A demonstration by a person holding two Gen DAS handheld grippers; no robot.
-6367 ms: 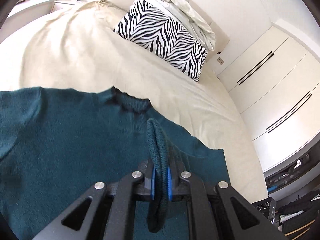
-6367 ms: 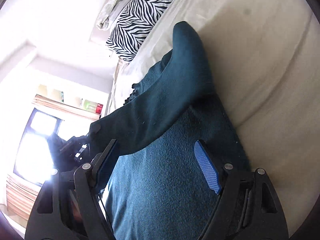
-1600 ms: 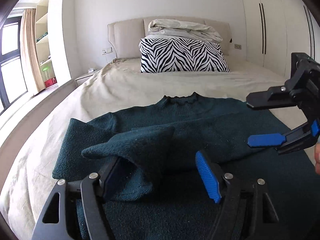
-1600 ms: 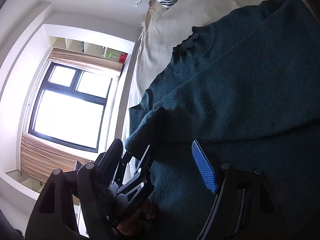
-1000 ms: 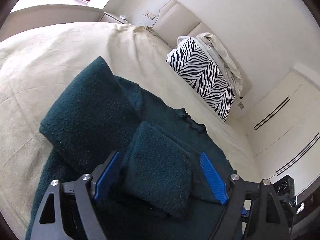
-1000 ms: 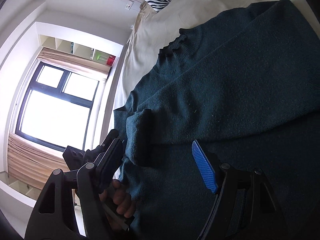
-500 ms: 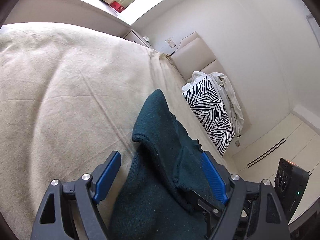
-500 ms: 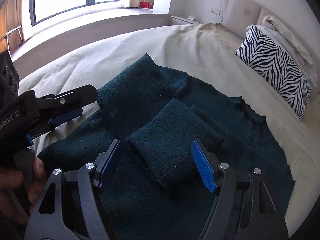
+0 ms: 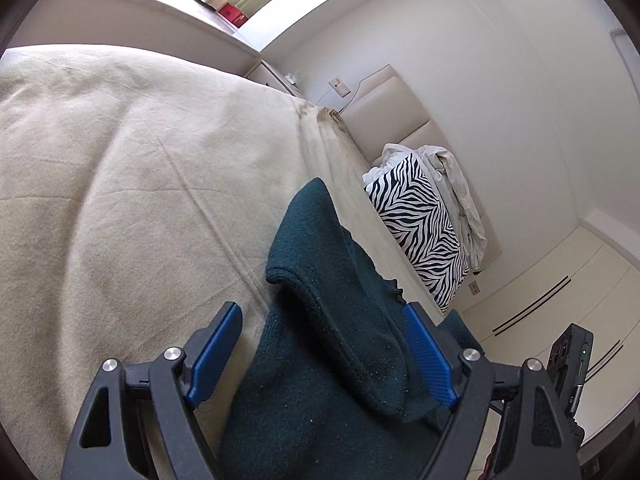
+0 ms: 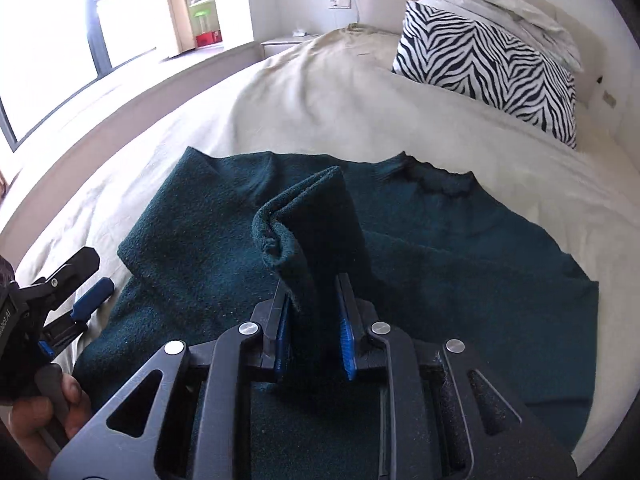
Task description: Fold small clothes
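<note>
Right gripper [image 10: 312,332] is clenching the sleeve [image 10: 316,232] of the green sweater [image 10: 460,280] lying on the bed [image 10: 320,92]; left gripper [image 9: 320,356] is hanging released at the sweater's edge w/ nothing pinched; risk: thick knit slipping out, sleeve flopping crooked.

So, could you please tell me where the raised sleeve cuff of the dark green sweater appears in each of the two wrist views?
Left wrist view: the sleeve cuff rises at lower centre, between the open left gripper fingers.
Right wrist view: the sleeve cuff stands at centre, pinched by the right gripper.
Shared landmark: the zebra-striped pillow at the head of the bed.
</note>
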